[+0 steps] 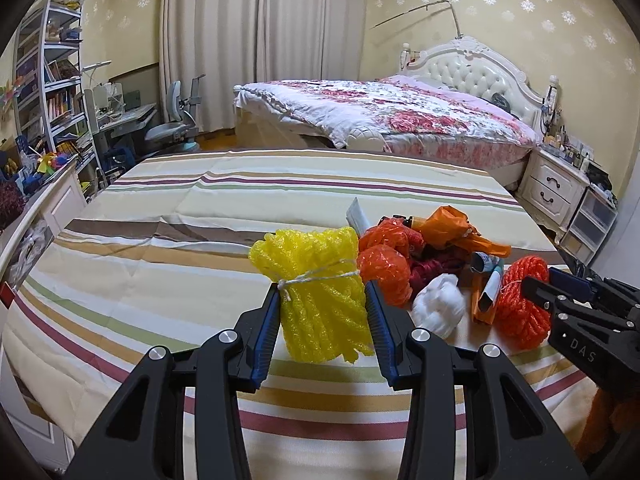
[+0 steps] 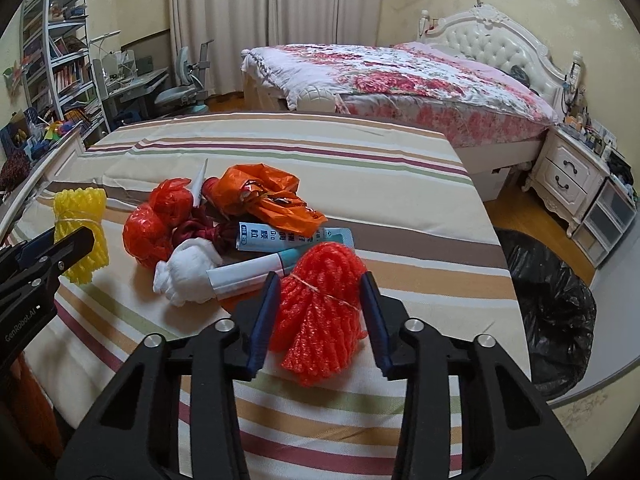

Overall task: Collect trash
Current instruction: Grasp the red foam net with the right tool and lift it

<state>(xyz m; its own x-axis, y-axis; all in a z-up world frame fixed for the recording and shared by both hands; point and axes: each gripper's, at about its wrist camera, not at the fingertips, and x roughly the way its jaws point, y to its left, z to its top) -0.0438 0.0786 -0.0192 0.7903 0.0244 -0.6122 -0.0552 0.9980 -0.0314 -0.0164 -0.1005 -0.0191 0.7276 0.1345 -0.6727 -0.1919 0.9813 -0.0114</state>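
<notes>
The left gripper [image 1: 322,304] clamps the yellow foam-net bundle tied with white string [image 1: 316,292], its blue pads pressed into both sides. The right gripper [image 2: 320,304] has its jaws closed in around the red-orange foam-net bundle tied with string [image 2: 320,304]; the pads sit against its sides, so I judge it gripped.

Both bundles are at the near edge of the striped tablecloth [image 1: 160,264], the yellow one to the left, the red one to the right. Between and behind them the pile is untouched: a crumpled orange plastic bag [image 2: 264,192], two red mesh balls [image 2: 156,224], a white wad of tissue [image 2: 186,276], a light-blue printed packet [image 2: 288,236] and a white tube with a teal cap [image 2: 256,272].

The black bin bag [image 2: 552,312] stands open on the floor to the right of the table. No trash can be made out inside it, so the collecting looks barely begun: two pieces in hand, most still on the table.
</notes>
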